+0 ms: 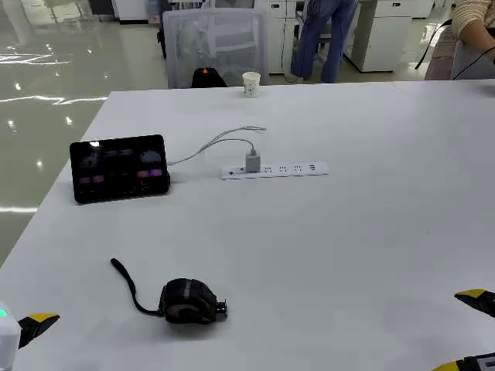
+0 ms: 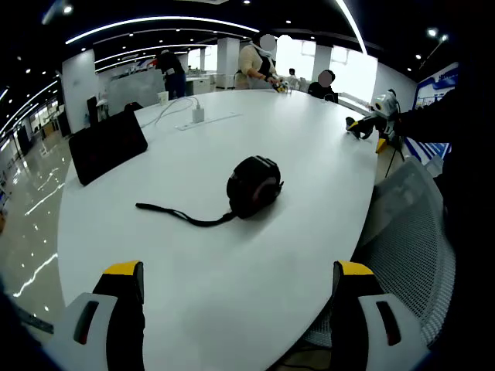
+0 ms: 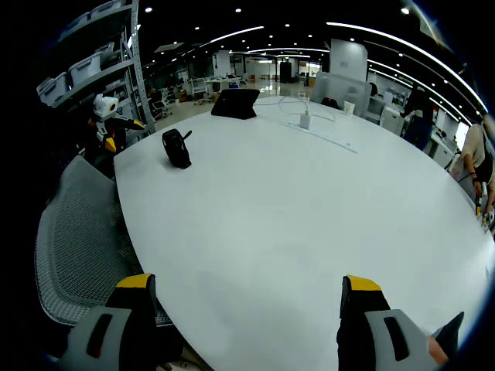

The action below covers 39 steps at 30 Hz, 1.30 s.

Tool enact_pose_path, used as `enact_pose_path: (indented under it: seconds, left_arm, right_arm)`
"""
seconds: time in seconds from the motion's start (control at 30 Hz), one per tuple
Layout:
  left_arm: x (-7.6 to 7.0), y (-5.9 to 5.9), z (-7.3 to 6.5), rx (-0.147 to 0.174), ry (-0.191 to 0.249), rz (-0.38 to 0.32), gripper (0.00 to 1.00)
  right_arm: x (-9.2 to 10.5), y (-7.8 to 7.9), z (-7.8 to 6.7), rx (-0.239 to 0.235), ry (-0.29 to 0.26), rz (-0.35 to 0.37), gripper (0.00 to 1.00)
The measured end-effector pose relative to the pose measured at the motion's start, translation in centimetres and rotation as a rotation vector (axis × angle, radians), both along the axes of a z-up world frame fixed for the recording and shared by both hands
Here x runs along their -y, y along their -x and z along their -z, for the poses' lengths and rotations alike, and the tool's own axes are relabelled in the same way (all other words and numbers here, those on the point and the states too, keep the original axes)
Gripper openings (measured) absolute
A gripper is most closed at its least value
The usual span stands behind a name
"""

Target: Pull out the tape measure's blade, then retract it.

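A black tape measure (image 1: 189, 301) lies on the white table (image 1: 348, 232) near its front edge, with its black wrist strap (image 1: 124, 280) trailing to the left. No blade is drawn out. My left gripper shows one yellow fingertip (image 1: 40, 318) at the bottom left, apart from the tape measure. My right gripper (image 1: 470, 332) is at the bottom right, farther away. In the left gripper view the left gripper (image 2: 238, 272) stands open, facing the tape measure (image 2: 254, 185) from a distance. In the right gripper view the right gripper (image 3: 247, 284) is open over bare table, with the tape measure (image 3: 176, 147) far off.
A dark tablet (image 1: 120, 168) stands propped at the left. A white power strip (image 1: 276, 169) with a charger and cable lies mid-table. A paper cup (image 1: 251, 83) sits at the far edge, before a chair (image 1: 215, 46). A person (image 1: 325, 35) stands beyond.
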<state>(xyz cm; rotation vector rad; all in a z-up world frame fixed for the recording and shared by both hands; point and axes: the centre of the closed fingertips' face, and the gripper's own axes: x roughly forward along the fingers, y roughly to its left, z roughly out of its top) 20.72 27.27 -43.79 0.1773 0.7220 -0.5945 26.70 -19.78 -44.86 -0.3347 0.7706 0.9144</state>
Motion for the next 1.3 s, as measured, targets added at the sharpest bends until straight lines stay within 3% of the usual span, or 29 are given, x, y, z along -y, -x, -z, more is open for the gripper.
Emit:
enact_pose_path:
  seconds: [0.6,0.87,1.03,1.1,1.23,1.3]
  left_arm:
    - [0.2,-0.1,0.4,-0.013,0.003,0.027,0.99]
    - [0.4,-0.8,0.3,-0.024,-0.032,0.094,0.99]
    - [0.7,-1.7,0.0,-0.014,-0.063,0.143,0.99]
    - [1.0,-2.1,-0.2,-0.015,-0.069,0.161,0.99]
    - [1.9,-2.8,-0.4,-0.004,-0.098,0.236,0.99]
    - [2.1,-2.9,-0.3,-0.015,-0.112,0.259,0.99]
  right_arm:
    - [-0.2,0.3,0.3,-0.005,0.016,0.002,0.99]
    - [-1.0,-0.5,0.0,0.017,0.009,-0.034,0.99]
    - [-1.8,-0.9,-0.3,0.015,0.000,-0.052,0.99]
    - [-2.3,-1.3,-0.5,0.044,0.006,-0.082,0.99]
    - [-3.5,-1.8,-0.7,0.044,0.000,-0.107,0.99]
    - [-4.0,-2.0,-0.7,0.045,-0.001,-0.119,0.99]
